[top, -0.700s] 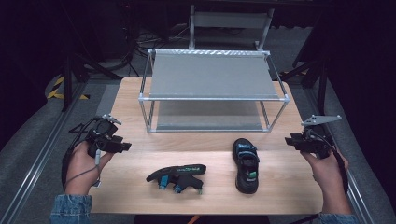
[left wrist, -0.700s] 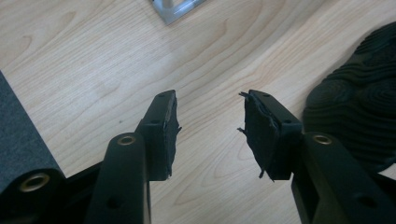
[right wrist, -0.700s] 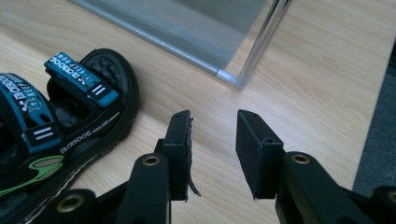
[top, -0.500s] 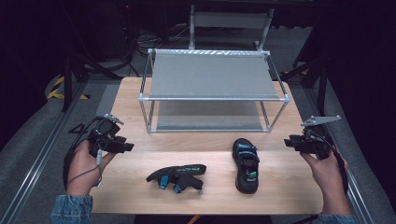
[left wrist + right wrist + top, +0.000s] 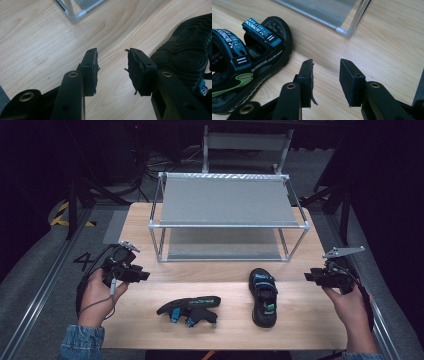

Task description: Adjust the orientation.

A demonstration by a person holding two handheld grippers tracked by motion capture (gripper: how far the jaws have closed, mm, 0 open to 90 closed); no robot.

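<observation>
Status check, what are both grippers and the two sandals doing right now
Left gripper open, empty, beside the tipped-over sandal. Right gripper open, empty, beside the upright sandal. Metal rack stands behind both, nothing between.

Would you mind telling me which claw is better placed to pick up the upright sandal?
Right. The right claw is open, beside the upright sandal; the left claw is nearer the tipped sandal.
</observation>
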